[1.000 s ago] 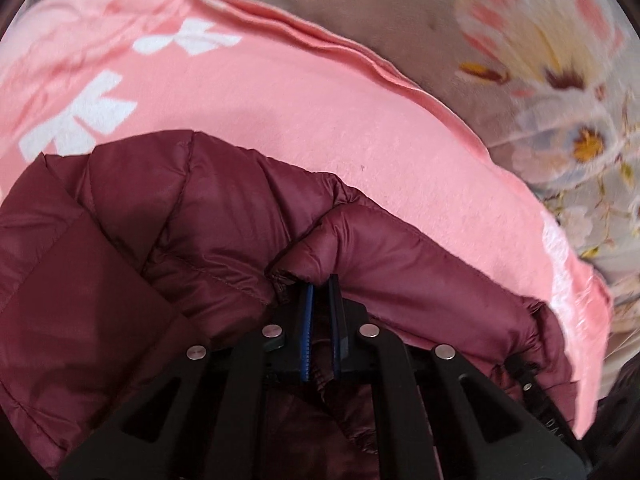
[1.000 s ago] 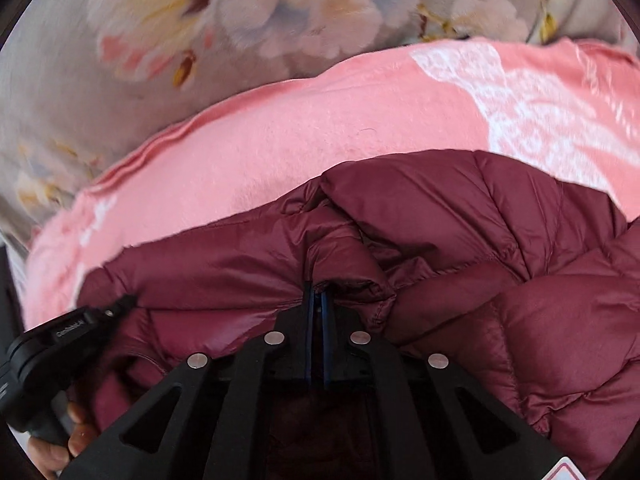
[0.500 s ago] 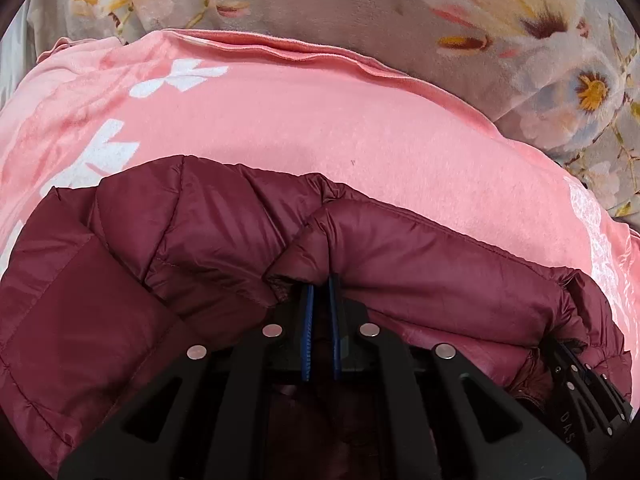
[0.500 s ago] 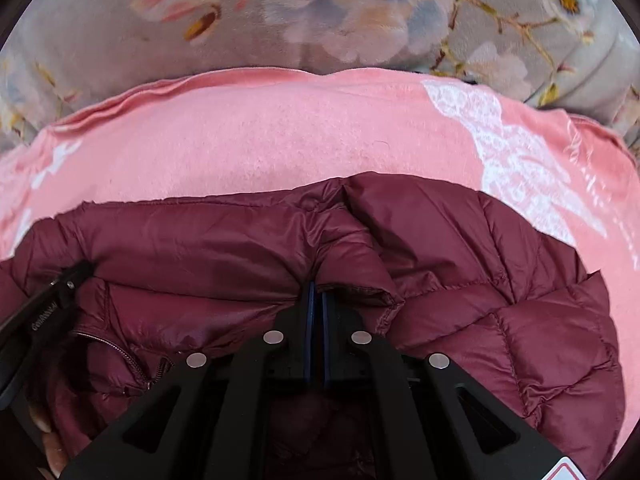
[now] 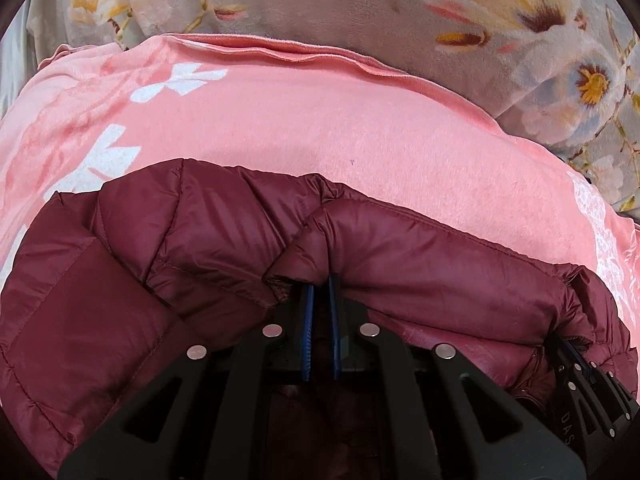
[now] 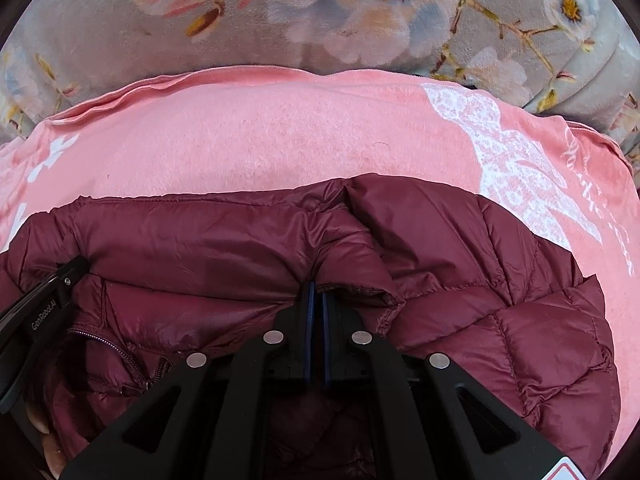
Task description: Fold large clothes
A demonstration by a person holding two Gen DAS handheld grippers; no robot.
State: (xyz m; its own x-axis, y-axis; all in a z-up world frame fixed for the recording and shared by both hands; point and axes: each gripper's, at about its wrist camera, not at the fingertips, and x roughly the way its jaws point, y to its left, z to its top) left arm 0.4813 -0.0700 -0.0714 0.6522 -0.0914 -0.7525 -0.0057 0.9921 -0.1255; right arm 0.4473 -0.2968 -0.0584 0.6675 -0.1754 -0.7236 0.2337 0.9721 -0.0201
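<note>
The jacket (image 5: 208, 248) fills the lower half of both wrist views, lying on a blanket (image 5: 320, 128) that spreads above it across the middle of the frame. Behind the blanket, along the top of each frame, runs a flowered cover (image 6: 304, 16) (what it lies on cannot be told). The left gripper (image 5: 322, 286) sits at lower centre of its view, jaws on a jacket fold. The right gripper (image 6: 317, 285) sits likewise, and also shows at lower right of the left view.

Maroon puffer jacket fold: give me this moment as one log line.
item: maroon quilted puffer jacket | surface: pink plush blanket | left gripper: shut on jacket | right gripper: shut on jacket
</note>
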